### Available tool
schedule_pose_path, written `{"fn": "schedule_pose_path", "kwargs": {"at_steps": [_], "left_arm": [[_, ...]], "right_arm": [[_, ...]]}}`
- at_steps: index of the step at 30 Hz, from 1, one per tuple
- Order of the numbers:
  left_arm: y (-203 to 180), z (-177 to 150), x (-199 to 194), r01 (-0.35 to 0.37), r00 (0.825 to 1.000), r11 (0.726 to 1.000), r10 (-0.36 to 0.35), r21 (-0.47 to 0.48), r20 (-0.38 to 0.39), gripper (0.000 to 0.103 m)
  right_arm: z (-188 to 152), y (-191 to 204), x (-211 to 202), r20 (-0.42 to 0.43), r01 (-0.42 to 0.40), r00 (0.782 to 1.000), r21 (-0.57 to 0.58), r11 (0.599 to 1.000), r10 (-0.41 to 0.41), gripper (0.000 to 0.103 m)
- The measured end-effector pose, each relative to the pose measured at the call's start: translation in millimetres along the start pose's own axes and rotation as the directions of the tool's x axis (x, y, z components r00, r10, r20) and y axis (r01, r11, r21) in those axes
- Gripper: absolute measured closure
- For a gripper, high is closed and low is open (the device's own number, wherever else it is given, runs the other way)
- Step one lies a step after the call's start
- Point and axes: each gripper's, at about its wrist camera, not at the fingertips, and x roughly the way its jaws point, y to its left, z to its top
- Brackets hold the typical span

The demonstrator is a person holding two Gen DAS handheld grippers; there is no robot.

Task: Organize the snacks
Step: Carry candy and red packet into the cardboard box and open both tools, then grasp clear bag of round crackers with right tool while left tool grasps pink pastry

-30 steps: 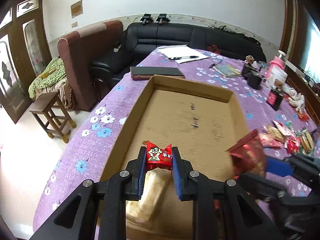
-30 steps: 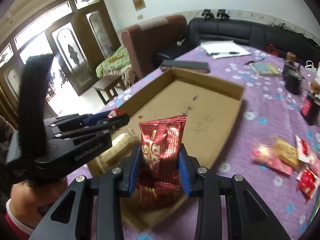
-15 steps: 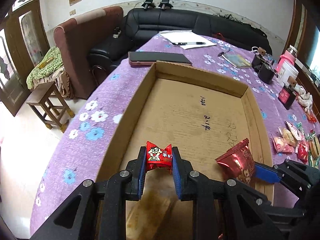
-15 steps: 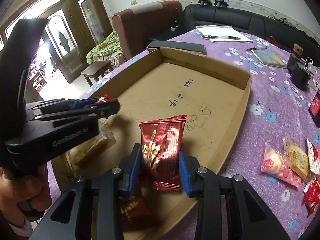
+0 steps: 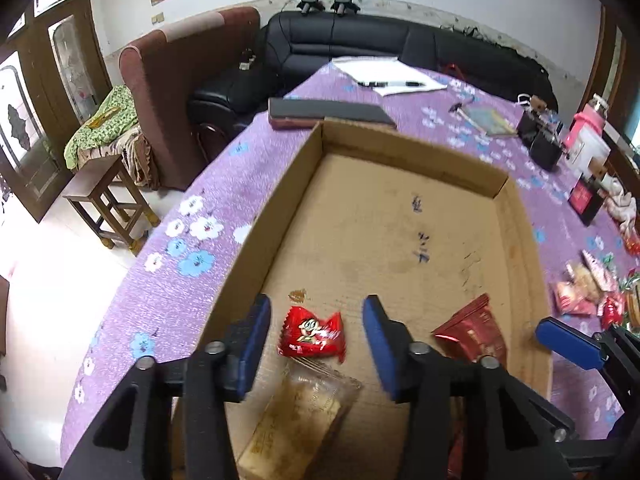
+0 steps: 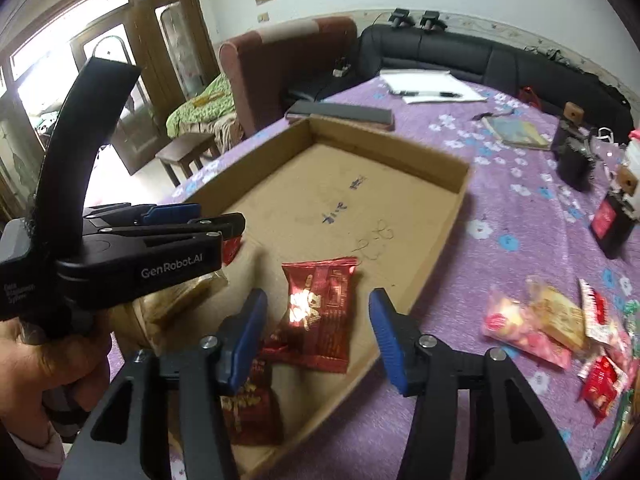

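The left gripper [image 5: 316, 344] hangs over the near left corner of the shallow cardboard box [image 5: 280, 200], its jaws opening. Between them, touching neither blue pad, lies a small red candy packet [image 5: 312, 336], crinkled at both ends and printed with a cartoon face. It rests on the box floor. Just below it sits a clear-wrapped tan pastry [image 5: 300, 416], its lower end cut off by the gripper body, its label too blurred to read.

In the right wrist view the left gripper [image 6: 188, 220] appears side-on at the left, held by a hand [image 6: 44, 364], and it covers most of the candy and the pastry.

Further right, the right gripper [image 6: 318, 332] also has its jaws opening. A dark red foil snack bag [image 6: 316, 312] with gold print lies flat on the box floor between the pads, clear of both. A glare spot washes out part of its print. A second dark red bag [image 6: 248, 408] lies just below it, partly behind the left finger, so its full shape is hard to make out.

Beyond the box's right wall, on the purple flowered worktop [image 6: 520, 208], loose snacks [image 6: 552, 328] lie in a cluster: pink, tan and red wrappers, the outermost ones cut off by the frame edge. The scribbled writing on the box floor is illegible.
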Motion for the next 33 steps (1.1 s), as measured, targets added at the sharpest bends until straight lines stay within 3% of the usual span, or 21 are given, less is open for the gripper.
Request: {"fn": "schedule_pose_path", "kwargs": {"at_steps": [3, 8, 12, 19, 23, 30, 33], "left_arm": [[-1.8, 1.2, -10.2, 0.007, 1.000, 1.000, -0.007, -0.004, 0.019, 0.033], [-18.0, 0.5, -29.9, 0.064, 0.997, 0.998, -0.065, 0.011, 0.051, 0.032], [-45.7, -2.6, -47.0, 0.132, 0.988, 0.990, -0.136, 0.053, 0.077, 0.015], [-99.6, -8.5, -66.2, 0.215, 0.969, 0.966, -0.229, 0.143, 0.089, 0.014], [-127.9, -13.0, -64.2, 0.234, 0.966, 0.953, -0.251, 0.191, 0.067, 0.013], [-175.9, -26.3, -50.5, 0.224, 0.969, 0.921, -0.246, 0.320, 0.031, 0.013], [-201.6, -30.3, -39.9, 0.157, 0.980, 0.893, -0.194, 0.422, 0.046, 0.013]], "right_arm": [[-3.3, -8.0, -20.3, 0.038, -0.007, 0.999, 0.027, 1.000, 0.006, 0.050], [-19.6, -39.6, -57.2, 0.098, 0.013, 0.995, 0.105, 0.994, -0.024, 0.048], [-39.6, -73.3, -80.5, 0.119, 0.051, 0.990, 0.174, 0.983, -0.072, 0.044], [-78.6, -139.4, -119.4, 0.124, 0.135, 0.976, 0.313, 0.940, -0.181, 0.042], [-94.0, -165.9, -134.8, 0.123, 0.175, 0.965, 0.353, 0.919, -0.231, 0.032], [-115.9, -199.8, -157.3, 0.140, 0.209, 0.949, 0.399, 0.893, -0.284, 0.030], [-120.4, -212.6, -163.5, 0.139, 0.218, 0.944, 0.413, 0.884, -0.298, 0.030]]}}
